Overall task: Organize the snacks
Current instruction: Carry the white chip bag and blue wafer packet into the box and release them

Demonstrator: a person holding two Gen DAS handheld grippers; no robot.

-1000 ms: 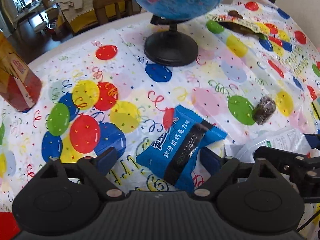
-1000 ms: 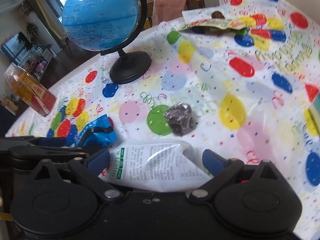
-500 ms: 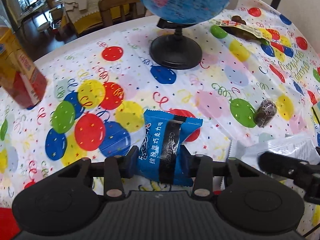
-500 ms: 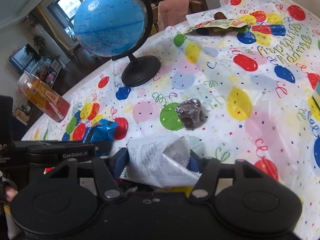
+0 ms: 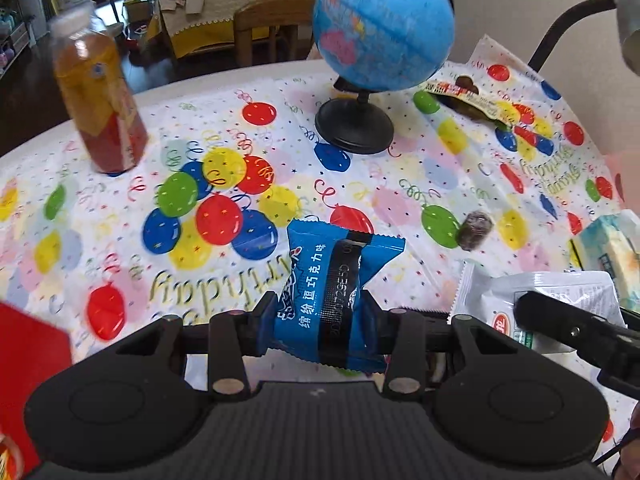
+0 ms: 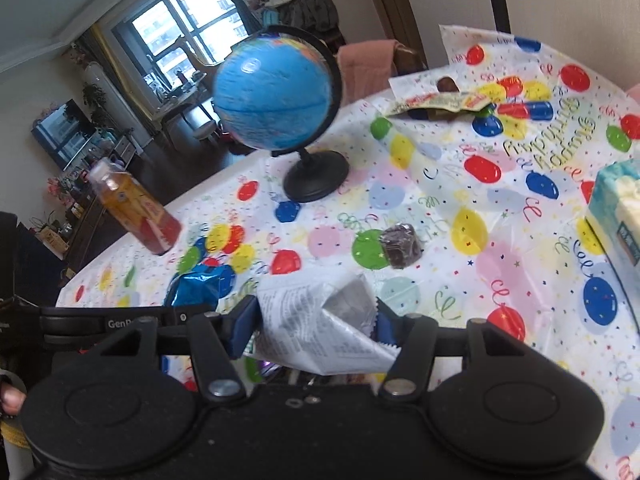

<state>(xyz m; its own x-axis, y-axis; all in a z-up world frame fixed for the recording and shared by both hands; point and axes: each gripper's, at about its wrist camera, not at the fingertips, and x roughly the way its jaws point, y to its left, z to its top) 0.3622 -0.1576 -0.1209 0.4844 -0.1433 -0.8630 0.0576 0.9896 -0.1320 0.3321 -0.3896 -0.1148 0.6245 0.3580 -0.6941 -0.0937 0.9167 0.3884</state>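
Observation:
My left gripper is shut on a blue snack packet with a black band and holds it above the balloon tablecloth. My right gripper is shut on a white snack packet with small print, also lifted off the table. The white packet shows at the right of the left wrist view, the blue one at the left of the right wrist view. A small dark wrapped sweet lies on the cloth, also in the right wrist view.
A blue globe on a black base stands at the back middle. An orange drink bottle stands at the back left. A flat snack wrapper lies behind the globe. A tissue pack is at the right, a red box at the near left.
Both grippers closed on their packets about half a second ago and have since lifted them higher off the table; the views now take in more of the table and room.

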